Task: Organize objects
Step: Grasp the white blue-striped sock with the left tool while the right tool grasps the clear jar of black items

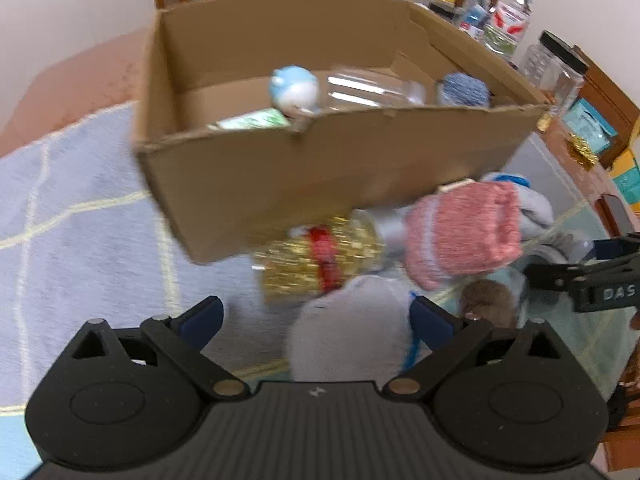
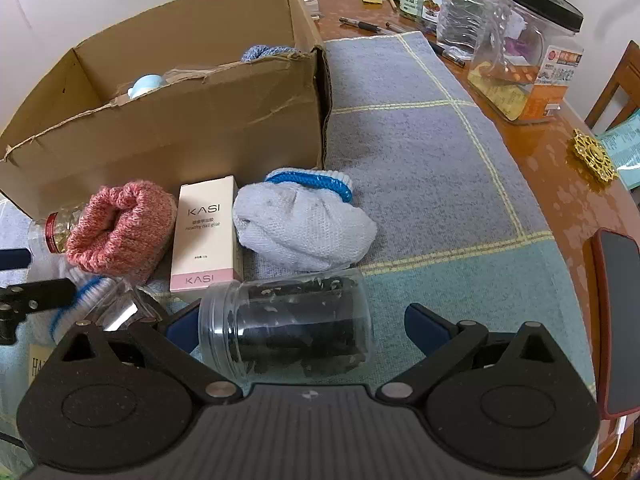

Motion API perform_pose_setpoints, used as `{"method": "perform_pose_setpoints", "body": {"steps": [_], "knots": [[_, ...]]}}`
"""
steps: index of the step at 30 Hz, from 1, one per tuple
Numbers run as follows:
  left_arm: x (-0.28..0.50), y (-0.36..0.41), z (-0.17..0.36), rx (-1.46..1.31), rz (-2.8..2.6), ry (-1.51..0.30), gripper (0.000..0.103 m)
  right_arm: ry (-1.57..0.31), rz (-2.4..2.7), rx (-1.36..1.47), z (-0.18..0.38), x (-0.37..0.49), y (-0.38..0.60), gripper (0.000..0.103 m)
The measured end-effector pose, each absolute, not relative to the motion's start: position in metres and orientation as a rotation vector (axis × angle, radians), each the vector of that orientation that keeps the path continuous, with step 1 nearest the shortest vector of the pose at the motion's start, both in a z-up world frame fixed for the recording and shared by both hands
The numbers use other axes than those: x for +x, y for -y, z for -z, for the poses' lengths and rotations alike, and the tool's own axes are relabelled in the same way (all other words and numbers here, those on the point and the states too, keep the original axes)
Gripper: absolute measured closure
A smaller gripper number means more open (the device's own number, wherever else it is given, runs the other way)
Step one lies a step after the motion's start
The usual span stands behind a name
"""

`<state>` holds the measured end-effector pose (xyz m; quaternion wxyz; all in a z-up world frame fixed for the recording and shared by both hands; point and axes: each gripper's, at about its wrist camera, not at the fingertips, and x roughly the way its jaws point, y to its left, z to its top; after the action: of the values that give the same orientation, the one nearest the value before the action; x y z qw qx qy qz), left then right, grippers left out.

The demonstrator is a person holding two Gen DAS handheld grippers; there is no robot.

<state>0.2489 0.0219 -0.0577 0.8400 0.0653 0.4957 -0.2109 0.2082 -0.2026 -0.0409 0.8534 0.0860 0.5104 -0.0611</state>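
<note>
An open cardboard box point(image 1: 280, 184) point(image 2: 160, 120) stands on the mat and holds a pale blue toy point(image 1: 294, 88), a clear bottle point(image 1: 372, 88) and blue-grey yarn point(image 1: 464, 88). In front of it lie a pink knitted piece point(image 1: 464, 232) point(image 2: 120, 228), a gold-filled bottle with a red band point(image 1: 320, 264), a grey knitted piece point(image 1: 352, 328) point(image 2: 304, 228) and a KASI carton point(image 2: 206, 232). My left gripper point(image 1: 316, 320) is open over the grey piece. My right gripper point(image 2: 296, 328) is open around a clear jar of dark contents point(image 2: 288, 324) lying on its side.
A grey-blue checked mat point(image 2: 420, 140) covers the wooden table point(image 2: 560, 168). At the back right stand a black-lidded plastic jar point(image 2: 528, 52), a water bottle point(image 1: 508, 16) and small jars. A gold ornament point(image 2: 592, 160) and a phone point(image 2: 616, 320) lie at the right edge.
</note>
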Motion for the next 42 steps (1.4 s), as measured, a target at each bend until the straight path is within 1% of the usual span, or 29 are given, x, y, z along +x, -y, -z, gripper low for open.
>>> {"method": "perform_pose_setpoints", "body": {"steps": [3,7,14,20,22,24,30,42], "knots": [[0.251,-0.034,0.054,0.121,0.45,-1.047,0.001,-1.076,0.131,0.182,0.04,0.208,0.204,0.0],[0.245,-0.031,0.047,0.147,0.481,-1.036,0.002,-1.081,0.125,0.189,0.039,0.207,0.207,0.0],[0.224,-0.03,0.041,0.289,0.611,-0.977,0.003,-1.076,0.105,0.181,0.038,0.211,0.212,0.0],[0.21,-0.034,0.049,0.42,0.688,-0.913,0.006,-1.079,0.085,0.174,0.038,0.209,0.213,0.0],[0.207,-0.031,0.055,0.433,0.702,-0.901,0.009,-1.086,0.082,0.171,0.039,0.209,0.212,0.0],[0.203,-0.025,0.059,0.45,0.722,-0.884,0.017,-1.09,0.081,0.161,0.04,0.208,0.209,0.0],[0.2,-0.014,0.072,0.474,0.745,-0.833,0.027,-1.094,0.079,0.15,0.039,0.207,0.206,0.0],[0.21,-0.017,0.077,0.374,0.765,-0.839,0.029,-1.09,0.084,0.107,0.044,0.207,0.199,0.0]]}}
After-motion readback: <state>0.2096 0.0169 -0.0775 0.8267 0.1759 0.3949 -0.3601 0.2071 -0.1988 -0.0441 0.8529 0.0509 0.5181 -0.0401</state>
